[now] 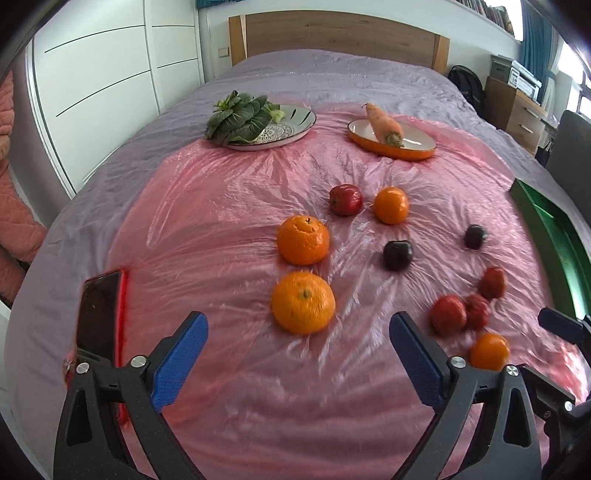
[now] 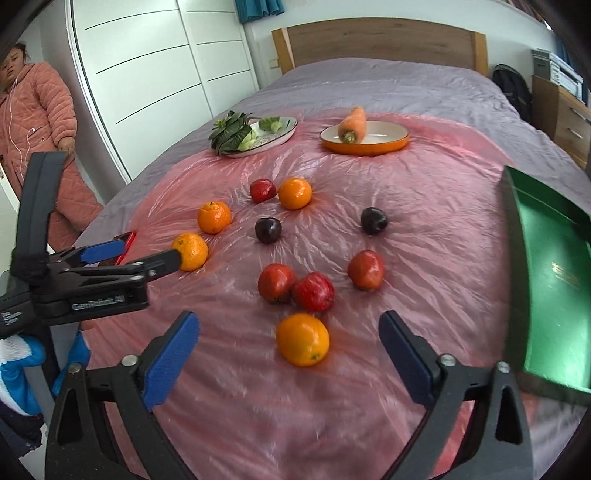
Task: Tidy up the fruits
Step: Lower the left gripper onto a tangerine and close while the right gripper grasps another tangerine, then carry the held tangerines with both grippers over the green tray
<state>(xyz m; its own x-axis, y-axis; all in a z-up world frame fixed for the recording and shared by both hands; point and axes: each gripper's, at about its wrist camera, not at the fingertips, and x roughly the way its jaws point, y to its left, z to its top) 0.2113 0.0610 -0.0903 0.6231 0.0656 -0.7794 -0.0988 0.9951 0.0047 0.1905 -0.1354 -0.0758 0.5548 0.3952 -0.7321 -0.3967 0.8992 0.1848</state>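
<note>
**Both grippers wide open over fruit on a bed**

Left gripper (image 1: pixel 298 339): blue pads spread wide, nothing held. An orange (image 1: pixel 303 302) lies on the sheet just beyond the gap between its tips, not touched. Right gripper (image 2: pixel 289 338): also spread wide, empty. A second orange (image 2: pixel 303 339) sits betw. its pads w/o contact.

Around them, a pink plastic sheet (image 2: pixel 424 266) covers a grey bed (image 1: pixel 332 74). Beyond the right gripper's orange: two red apples (image 2: pixel 295 288) touching each other, a third apple (image 2: pixel 365 268) to their right, apart. Farther out, two dark plums (image 2: pixel 268 230) spaced well apart. On the left, a third orange (image 2: pixel 214 217) just beyond the left gripper's orange. Far centre: a small apple (image 2: pixel 262 190) beside a fourth orange (image 2: pixel 294 193).

Green tray (image 2: pixel 546 280) at the right edge, holding no fruit. A red-cased phone (image 1: pixel 99 314) lies at the sheet's left edge, near the left gripper.

Far side of the sheet: a pale plate (image 1: pixel 295 122) w/ leafy greens (image 1: pixel 240 116) on the left, an orange-rimmed dish (image 1: pixel 406 147) w/ a carrot (image 1: pixel 384 123) on the right. Wooden headboard (image 1: pixel 340 33) and white wardrobe (image 1: pixel 103 81) behind. A person in pink quilted clothes (image 2: pixel 37 122) stands at far left.
</note>
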